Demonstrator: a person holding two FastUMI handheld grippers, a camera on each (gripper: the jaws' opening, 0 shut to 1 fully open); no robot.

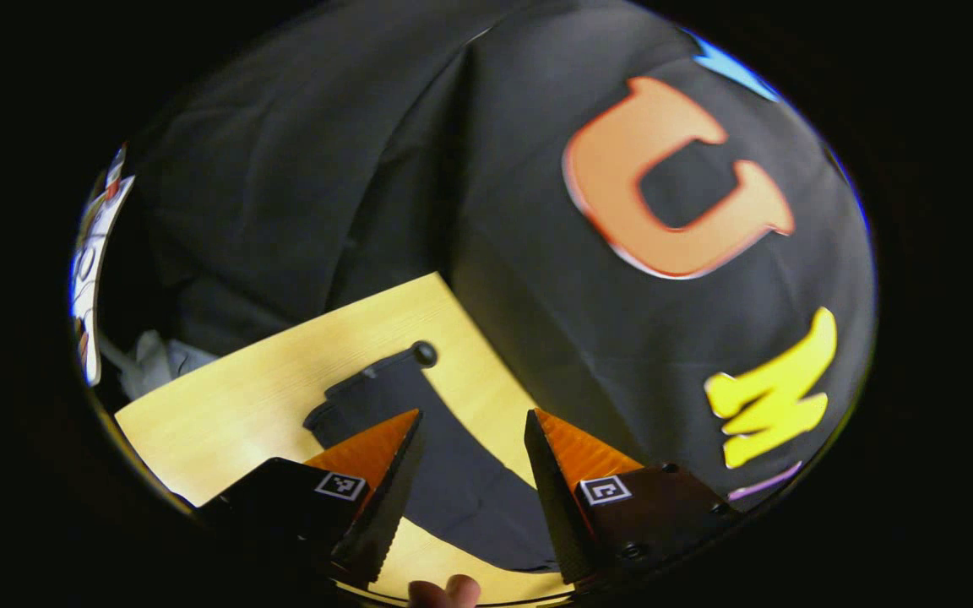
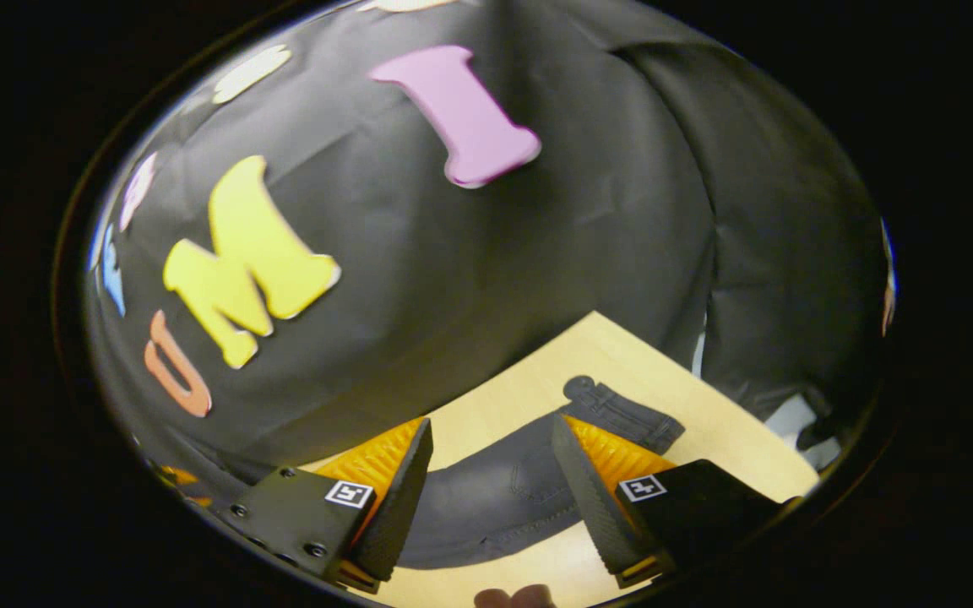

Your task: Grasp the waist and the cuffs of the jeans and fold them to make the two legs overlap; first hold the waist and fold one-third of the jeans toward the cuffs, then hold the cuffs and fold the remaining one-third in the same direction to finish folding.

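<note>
The jeans [image 1: 444,473] are dark charcoal grey, with paler stitching lines showing in the right gripper view at lower centre [image 2: 520,490]. The table [image 1: 241,405] is pale yellow wood grain. The booth wall [image 1: 326,169] is black cloth.

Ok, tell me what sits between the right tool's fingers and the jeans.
Nothing: in the right gripper view the right tool hangs open above the jeans, bare table around.

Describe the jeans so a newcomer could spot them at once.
Find the pale wooden table in front of the black cloth wall. The jeans lie flat along it, ahead of both open grippers. They are the single dark garment on the light wood, with a stitched pocket showing in the right gripper view.
</note>
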